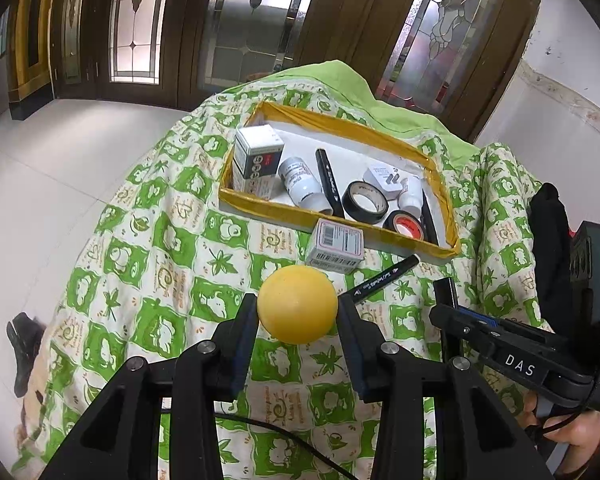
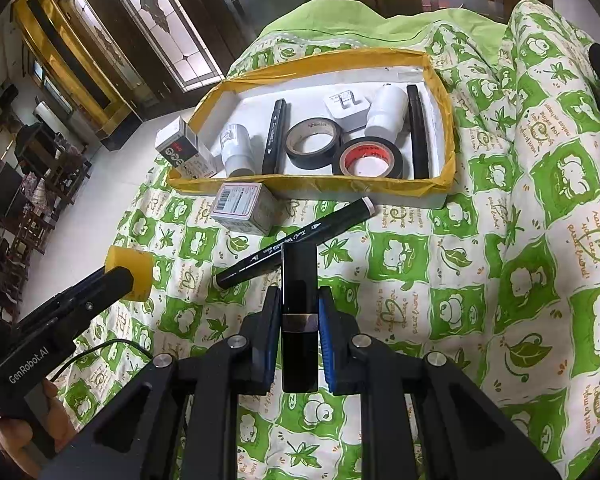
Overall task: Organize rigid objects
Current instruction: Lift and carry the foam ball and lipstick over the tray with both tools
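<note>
My left gripper is shut on a yellow round object, held above the green-patterned cloth; it also shows in the right wrist view. My right gripper is shut on a black rectangular stick, seen from the left wrist view at the right. Ahead stands a yellow-rimmed white tray holding boxes, white bottles, black markers and two tape rolls. A small white box and a black marker lie on the cloth in front of the tray.
The cloth covers a raised surface that drops off to a white tiled floor on the left. Dark wooden doors with glass panels stand behind. A black cable runs across the cloth near me.
</note>
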The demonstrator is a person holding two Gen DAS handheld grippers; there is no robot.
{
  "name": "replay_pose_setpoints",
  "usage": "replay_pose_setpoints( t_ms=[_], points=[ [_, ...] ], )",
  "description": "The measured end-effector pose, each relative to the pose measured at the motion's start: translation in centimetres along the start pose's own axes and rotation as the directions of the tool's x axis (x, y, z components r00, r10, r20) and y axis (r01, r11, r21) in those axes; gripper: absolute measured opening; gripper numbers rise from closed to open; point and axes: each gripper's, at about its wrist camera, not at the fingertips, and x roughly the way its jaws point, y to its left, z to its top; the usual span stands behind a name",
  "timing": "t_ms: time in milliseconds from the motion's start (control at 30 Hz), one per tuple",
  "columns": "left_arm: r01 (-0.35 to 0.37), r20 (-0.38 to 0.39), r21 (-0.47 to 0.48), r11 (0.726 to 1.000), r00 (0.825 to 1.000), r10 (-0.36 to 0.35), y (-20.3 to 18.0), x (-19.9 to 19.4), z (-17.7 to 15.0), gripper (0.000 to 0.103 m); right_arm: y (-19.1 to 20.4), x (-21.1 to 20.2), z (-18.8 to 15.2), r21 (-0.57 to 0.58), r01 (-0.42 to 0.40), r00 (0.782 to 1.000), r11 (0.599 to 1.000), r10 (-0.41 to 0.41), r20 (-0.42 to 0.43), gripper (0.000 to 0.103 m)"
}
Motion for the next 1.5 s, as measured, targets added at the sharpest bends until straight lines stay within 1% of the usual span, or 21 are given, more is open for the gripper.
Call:
replay_pose_setpoints(
  t_ms=[300, 567, 767, 1033, 1267, 1500],
  points=[
    [0.005, 0.034, 0.011, 1.000, 0.999, -0.006, -0.4, -1.1, 1.6, 0.042, -0.5, -0.9, 0.5, 0.022, -0.003, 0.999, 1.000, 0.003, 0.034, 0.017],
    [0.005, 0.037, 0.006, 1.000, 0.999, -0.005, -0.5, -0.9, 2.6, 0.042, -1.5, -2.6, 1.5, 0.048, -0.016, 0.995, 0.999, 0.011, 0.096, 0.017],
    [0.005, 0.033, 0.039, 0.999, 0.999, -0.006, -1.8, -0.1, 3.5, 0.042, -3.0, -3.8, 2.4, 0.093, -0.047, 0.991, 0.995, 0.035, 0.131, 0.017],
    [0.007, 0.033, 0.098, 0.995, 0.999, -0.010, -3.6, 0.7, 4.8, 0.042, -3.4, -4.3, 3.0, 0.110, -0.076, 0.988, 0.991, 0.060, 0.143, 0.017],
    [0.009, 0.033, 0.114, 0.993, 0.999, -0.013, -4.0, 1.4, 6.1, 0.042, -4.1, -4.3, 3.5, 0.131, -0.079, 0.987, 0.988, 0.060, 0.146, 0.017],
    [-0.004, 0.039, 0.140, 0.990, 0.999, -0.002, -4.0, 2.3, 9.6, 0.042, -4.1, -4.1, 4.0, 0.137, -0.092, 0.987, 0.986, 0.072, 0.145, 0.017]
  ],
)
